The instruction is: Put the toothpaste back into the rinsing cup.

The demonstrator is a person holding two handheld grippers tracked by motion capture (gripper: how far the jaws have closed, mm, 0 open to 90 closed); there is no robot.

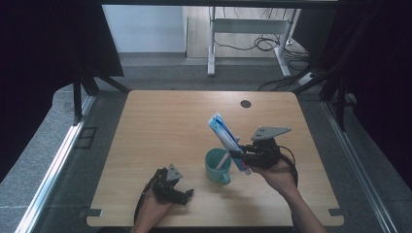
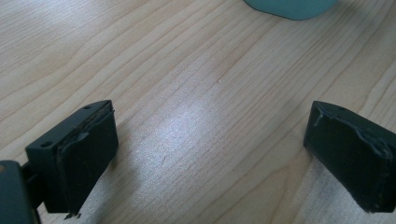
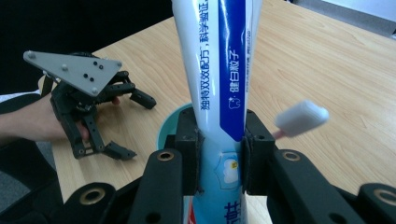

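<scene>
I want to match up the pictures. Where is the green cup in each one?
High view: the green cup stands on the table, low and right of middle, beside the toothpaste tube.
Left gripper view: a bit of its base sits at the top edge, right of middle.
Right gripper view: its rim peeks out behind the right gripper, left of the tube.
Shared landmark: the light wooden tabletop.

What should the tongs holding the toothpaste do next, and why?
Probably lower the toothpaste a little into the green cup. The right tongs are shut on the tube, which hangs tilted just above the cup's rim beside the toothbrush standing inside. The left tongs rest open on the table.
</scene>
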